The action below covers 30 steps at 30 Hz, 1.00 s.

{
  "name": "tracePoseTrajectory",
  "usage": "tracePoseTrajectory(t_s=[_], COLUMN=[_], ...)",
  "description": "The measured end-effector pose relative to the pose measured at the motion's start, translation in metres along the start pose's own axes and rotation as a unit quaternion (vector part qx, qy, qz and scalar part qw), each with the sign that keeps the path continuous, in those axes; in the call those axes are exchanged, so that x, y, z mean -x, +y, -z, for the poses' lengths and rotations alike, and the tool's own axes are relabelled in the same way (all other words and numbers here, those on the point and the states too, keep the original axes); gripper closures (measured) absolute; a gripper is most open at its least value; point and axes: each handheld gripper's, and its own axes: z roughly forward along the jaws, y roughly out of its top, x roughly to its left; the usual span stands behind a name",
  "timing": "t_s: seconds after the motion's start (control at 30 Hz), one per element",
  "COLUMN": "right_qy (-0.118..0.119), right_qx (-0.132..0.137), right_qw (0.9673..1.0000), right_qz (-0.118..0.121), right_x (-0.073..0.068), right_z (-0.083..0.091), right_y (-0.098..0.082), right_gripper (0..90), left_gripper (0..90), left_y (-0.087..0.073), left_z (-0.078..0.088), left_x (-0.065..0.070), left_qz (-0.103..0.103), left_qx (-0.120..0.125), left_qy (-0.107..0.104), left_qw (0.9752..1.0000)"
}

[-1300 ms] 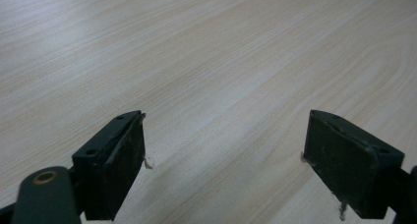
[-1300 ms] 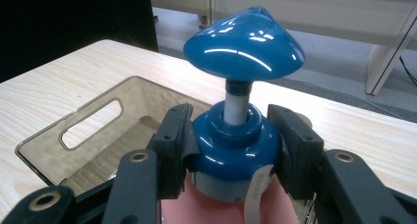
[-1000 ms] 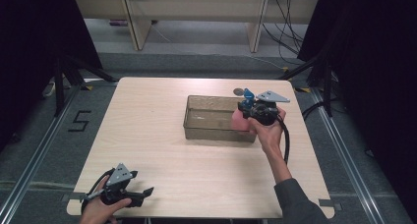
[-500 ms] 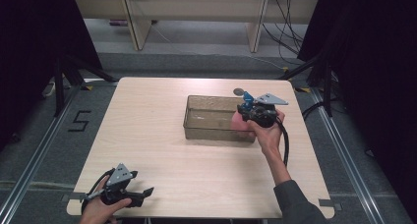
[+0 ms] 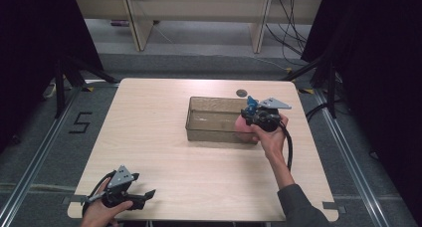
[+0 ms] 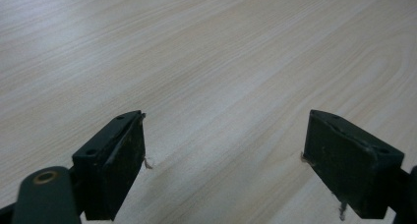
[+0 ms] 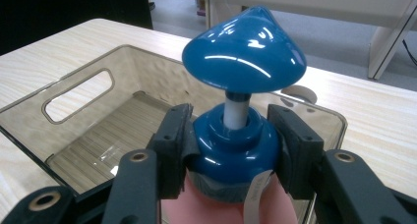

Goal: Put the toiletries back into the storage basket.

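**Pump bottle held over the clear bin**

The right gripper (image 7: 231, 140) is clamped on the blue collar of a pink bottle with a glossy blue pump top (image 7: 244, 52); its two black jaws press against the collar from either side, and the pump head stands upright above them. In the high view the right gripper (image 5: 251, 115) sits at the right end of a smoky transparent plastic bin with cut-out handles (image 5: 211, 120), with the pink bottle (image 5: 243, 128) hanging below it at that end of the bin. Whether the bottle's base touches the bin floor cannot be told. Just beyond the gripper, past the bin's far wall, a small round grey disc (image 5: 242, 92) lies on the light wood-grain table (image 5: 159, 132).

The left gripper (image 5: 130, 196) rests at the table's near left corner, well apart from the bin. Its jaws stand wide apart with nothing between them, bare tabletop (image 6: 221, 76) ahead of them in the left gripper view.
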Motion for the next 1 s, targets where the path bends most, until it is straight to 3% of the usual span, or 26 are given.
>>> tracePoseTrajectory(t_s=[0.03,0.3,0.33,0.43,0.5,0.53,0.67,0.7,0.73,0.8,0.9,0.97,1.0], right_qy=[-0.006,-0.008,-0.006,-0.006,-0.012,-0.014,-0.008,-0.005,-0.003,-0.006,-0.008,0.0,-0.002], right_qx=[0.0,0.005,0.002,0.006,0.013,0.008,0.014,0.018,0.019,0.016,0.015,0.017,0.019], right_qw=[0.9999,0.9999,0.9998,1.0,0.9995,0.9999,0.9998,0.9995,0.9996,0.9991,0.9994,0.9979,0.9987], right_qz=[-0.014,0.007,-0.017,-0.004,0.027,0.001,-0.008,-0.026,-0.022,-0.039,-0.031,-0.062,-0.046], right_x=[-0.0023,-0.002,-0.0058,-0.0053,-0.0017,-0.0051,-0.0033,-0.0044,-0.003,-0.0046,-0.0004,-0.0031,-0.0005], right_z=[-0.0004,-0.0002,-0.0002,-0.0009,-0.0007,0.0004,-0.0001,0.0001,0.0001,0.0026,0.0044,0.0049,0.0043], right_y=[-0.0014,-0.0021,-0.0034,-0.0041,-0.004,-0.0049,-0.0058,-0.0059,-0.0053,-0.005,-0.0044,-0.0049,-0.0051], right_gripper=[53.5,53.3,53.3,53.1,52.9,52.8,48.5,45.2,44.4,40.7,34.7,32.9,31.8], left_gripper=[15.2,15.2,15.2,15.2,15.2,15.2,15.2,15.2,15.2,15.2,15.2,15.2,15.2], left_y=[0.0,-0.0002,-0.0004,-0.0003,-0.0004,-0.0005,-0.0011,-0.0012,-0.0012,-0.0014,-0.0016,-0.0017,-0.0018], left_z=[0.0,0.0002,0.0003,0.0006,0.0002,0.0003,0.0001,0.0,0.0,-0.0009,-0.0013,-0.0012,-0.0008], left_x=[0.0,0.0,0.0,0.0008,0.0017,0.0022,0.0027,0.0029,0.0028,0.0035,0.0032,0.0034,0.0029], left_qz=[0.001,-0.004,-0.006,-0.007,0.0,0.004,0.004,0.005,0.005,0.011,0.01,0.01,0.006], left_qx=[0.0,0.001,0.002,0.002,0.008,0.007,0.009,0.01,0.009,0.016,0.018,0.019,0.018], left_qy=[0.0,0.002,0.002,0.002,0.002,0.003,0.0,0.0,0.0,0.0,-0.001,-0.001,0.0], left_qw=[1.0,1.0,1.0,1.0,1.0,1.0,0.9999,0.9999,0.9999,0.9998,0.9998,0.9998,0.9998])
